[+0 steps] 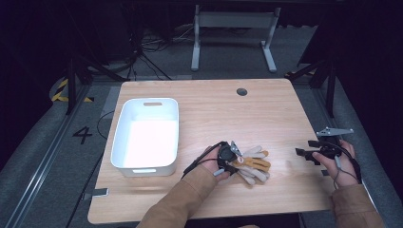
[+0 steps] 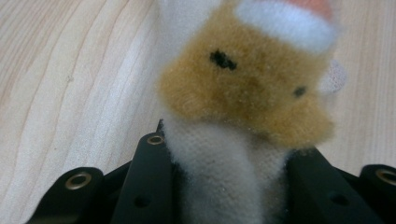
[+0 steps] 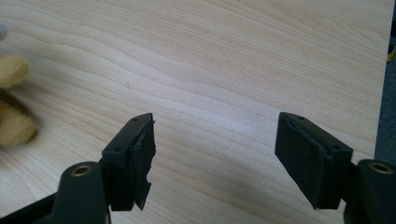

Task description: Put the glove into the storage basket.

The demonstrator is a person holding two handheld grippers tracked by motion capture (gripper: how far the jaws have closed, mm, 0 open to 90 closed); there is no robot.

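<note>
Plush toy [image 2: 247,93] clamped in left gripper [image 2: 229,163], mid-table.

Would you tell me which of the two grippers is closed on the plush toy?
The left gripper grips the tan-and-white plush toy; the right gripper hangs open over bare table.

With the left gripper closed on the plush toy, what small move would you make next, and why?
Probably lift the plush toy slightly off the table and start it toward the white bin. The left gripper has its jaws shut on the toy's white part, the bin stands open to its left, and the right gripper is open, apart.
</note>
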